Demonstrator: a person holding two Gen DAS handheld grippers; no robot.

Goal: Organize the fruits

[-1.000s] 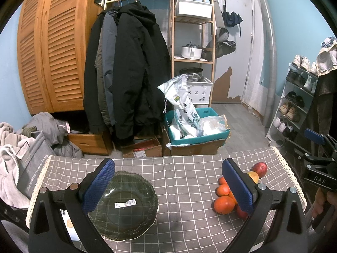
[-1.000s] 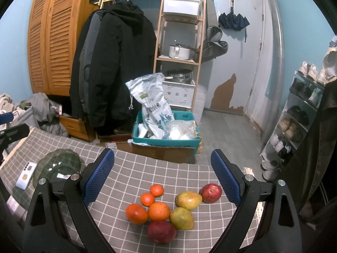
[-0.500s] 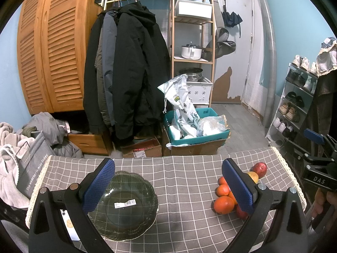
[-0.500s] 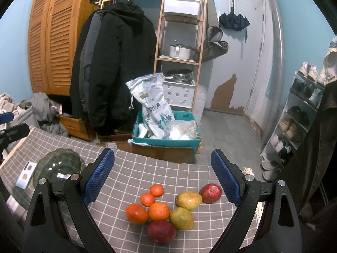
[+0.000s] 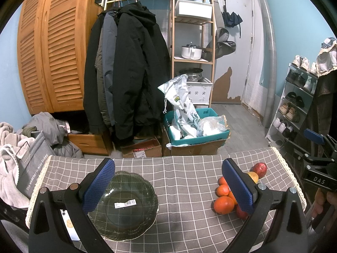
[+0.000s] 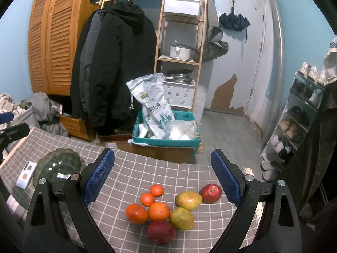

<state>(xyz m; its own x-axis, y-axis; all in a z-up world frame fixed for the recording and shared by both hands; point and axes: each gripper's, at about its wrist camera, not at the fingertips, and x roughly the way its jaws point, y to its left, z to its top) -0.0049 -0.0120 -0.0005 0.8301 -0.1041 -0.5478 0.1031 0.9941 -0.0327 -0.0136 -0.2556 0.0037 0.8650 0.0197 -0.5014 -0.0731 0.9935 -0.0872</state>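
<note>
A cluster of fruit lies on the grey checked tablecloth [image 6: 134, 175]: several oranges [image 6: 159, 211], two yellow-green mangoes [image 6: 182, 218] and two red apples [image 6: 210, 193]. My right gripper [image 6: 162, 179] is open and empty, held above and just behind the fruit. A dark green glass plate [image 5: 126, 204] with a barcode sticker sits empty at the table's left. My left gripper [image 5: 168, 186] is open and empty, between the plate and the fruit [image 5: 223, 205]. The plate [image 6: 56, 165] also shows at the left of the right wrist view.
A white phone [image 6: 26, 174] lies left of the plate. Beyond the table's far edge stands a teal box [image 5: 197, 130] with bags on cardboard, with coats, a wooden shelf and a shoe rack [image 5: 294, 105] behind. Clothes are piled at the left.
</note>
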